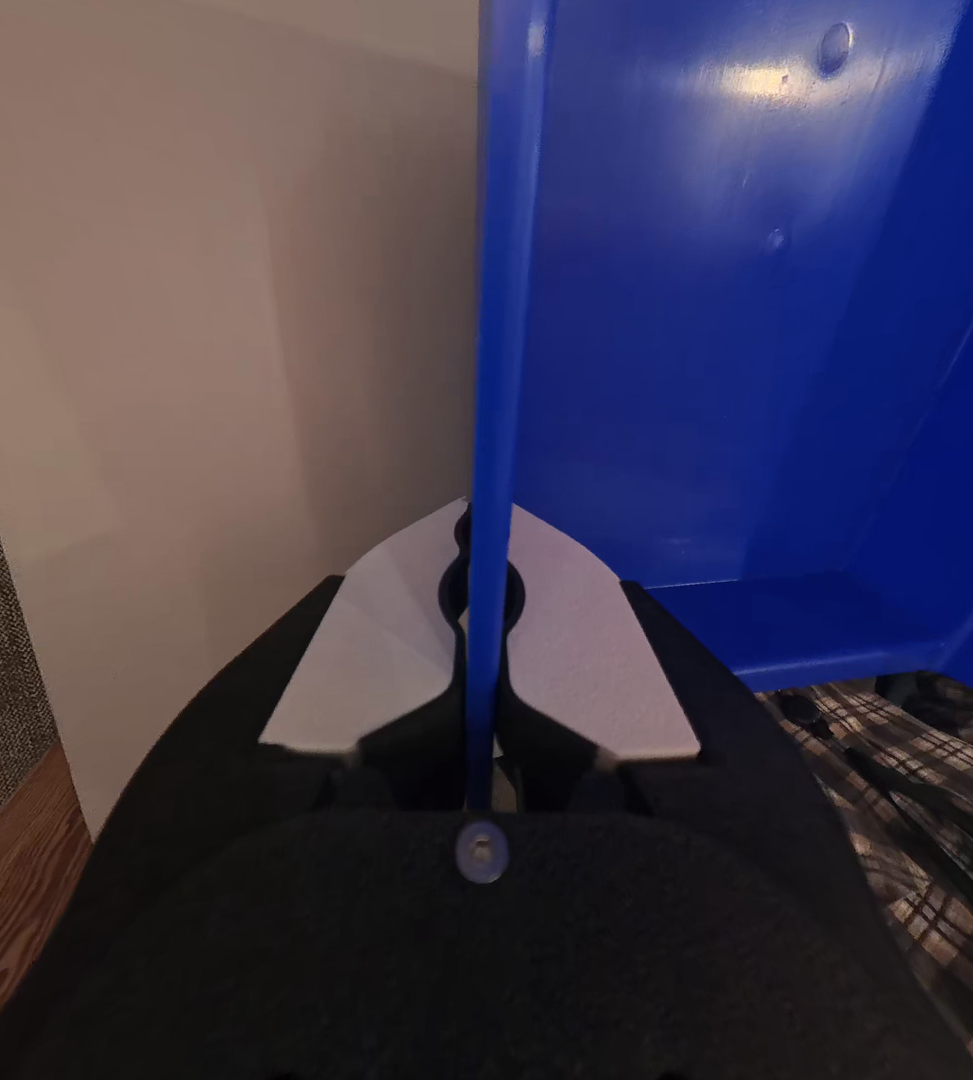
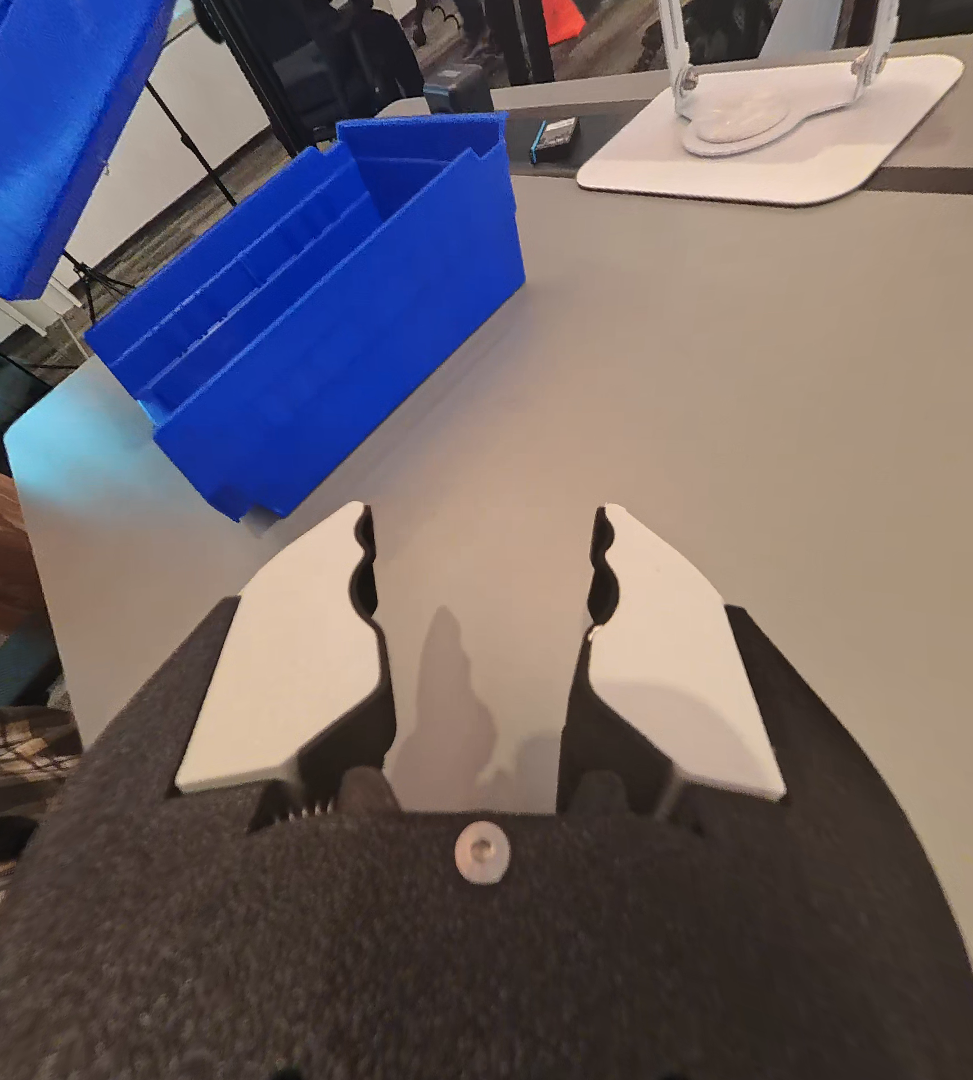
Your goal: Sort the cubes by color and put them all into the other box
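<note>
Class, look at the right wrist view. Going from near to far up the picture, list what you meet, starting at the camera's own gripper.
Right hand-held gripper, open over the bare table → blue box standing on the table → small dark case and white stand base at the table's far edge.

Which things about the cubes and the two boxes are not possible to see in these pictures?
- Cubes: none visible in either view.
- Blue box on the table, right wrist view: its floor is hidden by its own walls and dividers.
- Lifted blue box, gripped by the left tongs: cut off by picture edges in both views, so its contents are unknown.
</note>
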The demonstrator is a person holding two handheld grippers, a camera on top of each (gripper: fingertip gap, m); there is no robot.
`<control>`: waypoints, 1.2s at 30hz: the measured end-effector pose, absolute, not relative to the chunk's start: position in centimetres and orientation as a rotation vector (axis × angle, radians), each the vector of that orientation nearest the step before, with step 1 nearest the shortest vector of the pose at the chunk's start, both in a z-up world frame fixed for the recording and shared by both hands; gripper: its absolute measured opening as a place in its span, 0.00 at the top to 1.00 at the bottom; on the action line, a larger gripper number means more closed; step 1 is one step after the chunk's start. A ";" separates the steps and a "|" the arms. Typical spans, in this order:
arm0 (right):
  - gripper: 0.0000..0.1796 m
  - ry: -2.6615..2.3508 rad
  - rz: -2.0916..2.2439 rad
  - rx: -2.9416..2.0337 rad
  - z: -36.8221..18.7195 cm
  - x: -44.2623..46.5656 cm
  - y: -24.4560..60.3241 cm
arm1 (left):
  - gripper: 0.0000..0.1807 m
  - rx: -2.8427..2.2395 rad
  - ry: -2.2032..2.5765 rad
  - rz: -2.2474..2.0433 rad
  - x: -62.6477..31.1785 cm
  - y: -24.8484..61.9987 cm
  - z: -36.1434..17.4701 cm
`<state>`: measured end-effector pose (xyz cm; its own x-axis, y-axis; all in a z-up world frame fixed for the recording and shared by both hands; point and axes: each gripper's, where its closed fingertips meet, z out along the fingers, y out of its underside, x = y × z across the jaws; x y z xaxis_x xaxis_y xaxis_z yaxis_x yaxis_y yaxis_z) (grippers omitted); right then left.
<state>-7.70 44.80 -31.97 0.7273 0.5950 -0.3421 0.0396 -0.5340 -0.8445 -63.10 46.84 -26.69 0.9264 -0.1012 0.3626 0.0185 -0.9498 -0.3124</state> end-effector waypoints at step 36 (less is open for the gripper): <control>0.95 -0.327 0.742 -2.588 -21.2 -20.8 57.0 | 0.91 -2.578 0.616 0.114 -38.9 50.3 -20.9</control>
<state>-20.80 57.01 -21.23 0.8292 0.3338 -0.4483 0.1057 -0.8813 -0.4606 -38.90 50.32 -20.86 0.8950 -0.4046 -0.1876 -0.4450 -0.7817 -0.4369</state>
